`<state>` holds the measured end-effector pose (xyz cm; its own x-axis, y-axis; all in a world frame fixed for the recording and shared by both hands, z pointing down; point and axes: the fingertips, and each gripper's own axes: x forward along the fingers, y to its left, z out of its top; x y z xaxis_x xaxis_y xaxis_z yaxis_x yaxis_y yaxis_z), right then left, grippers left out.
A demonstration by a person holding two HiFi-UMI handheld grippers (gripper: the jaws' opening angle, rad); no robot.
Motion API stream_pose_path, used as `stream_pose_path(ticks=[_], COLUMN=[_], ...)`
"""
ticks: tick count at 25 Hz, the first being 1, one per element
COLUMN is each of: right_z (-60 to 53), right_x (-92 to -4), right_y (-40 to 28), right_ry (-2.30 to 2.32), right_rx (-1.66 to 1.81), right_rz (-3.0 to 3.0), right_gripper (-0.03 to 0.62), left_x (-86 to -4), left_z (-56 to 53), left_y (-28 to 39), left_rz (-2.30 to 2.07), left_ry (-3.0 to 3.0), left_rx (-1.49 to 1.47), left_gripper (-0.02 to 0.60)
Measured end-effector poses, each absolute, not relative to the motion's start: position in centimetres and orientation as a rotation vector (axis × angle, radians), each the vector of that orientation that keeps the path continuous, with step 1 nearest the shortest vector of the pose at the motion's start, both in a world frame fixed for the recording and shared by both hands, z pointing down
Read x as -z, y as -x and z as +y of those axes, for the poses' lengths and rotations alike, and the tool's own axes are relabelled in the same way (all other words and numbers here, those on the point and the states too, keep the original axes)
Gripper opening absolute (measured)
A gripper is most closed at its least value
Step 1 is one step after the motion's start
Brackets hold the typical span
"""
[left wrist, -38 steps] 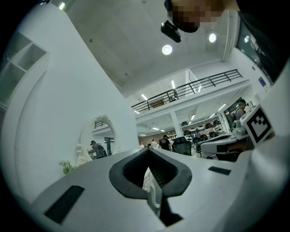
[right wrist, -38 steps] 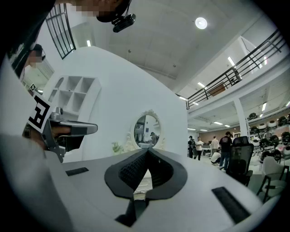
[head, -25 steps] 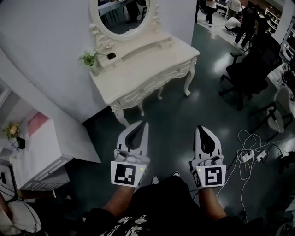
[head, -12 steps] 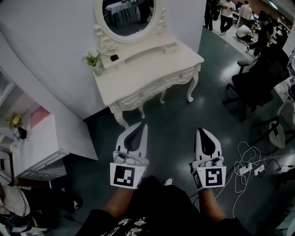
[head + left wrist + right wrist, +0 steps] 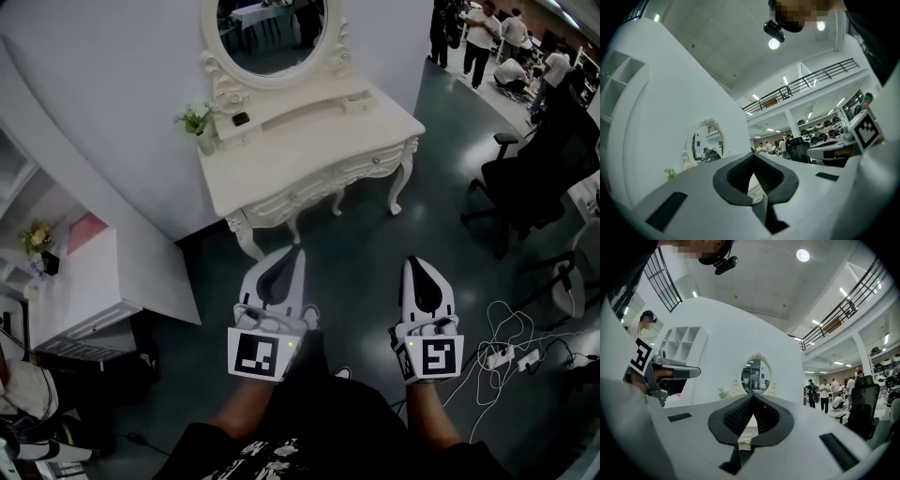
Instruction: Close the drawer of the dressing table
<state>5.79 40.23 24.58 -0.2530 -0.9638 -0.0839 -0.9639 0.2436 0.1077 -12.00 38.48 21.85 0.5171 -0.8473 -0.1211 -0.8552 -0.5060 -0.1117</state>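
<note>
Bright o/h lamps (image 5: 803, 255), glare, fisheye warp @ edges

Dressing table (image 5: 309, 155) of smooth, cream-painted, carved wood; dark floor (image 5: 361, 258) glossy.

Plant: small green plant (image 5: 195, 119) in a pale pot, close against the white wall (image 5: 112, 94).
Chair: black office chair (image 5: 539, 178), right, on the dark floor (image 5: 356, 253).
Cables: white cables (image 5: 502, 352) tangled at lower right.
Cabinet: low white cabinet (image 5: 80, 291), left, with flowers (image 5: 36, 236) on top.
People: several people (image 5: 486, 33) standing far off, upper right.
</note>
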Motion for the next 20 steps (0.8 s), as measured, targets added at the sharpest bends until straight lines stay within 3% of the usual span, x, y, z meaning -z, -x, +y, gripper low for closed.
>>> stream_pose_path(ticks=[20], right_z=[29.0], right_x=[-25.1], right_y=[-7.0], right_ry=[1.974], right_rx=[-0.195], right_rz=[2.469], right_gripper=[-0.002], left_x=[-22.3], left_z=[26.8], left_y=[9.6], left_rz=[1.395], left_ry=[2.645], left_rx=[-0.098], left_gripper=[0.002])
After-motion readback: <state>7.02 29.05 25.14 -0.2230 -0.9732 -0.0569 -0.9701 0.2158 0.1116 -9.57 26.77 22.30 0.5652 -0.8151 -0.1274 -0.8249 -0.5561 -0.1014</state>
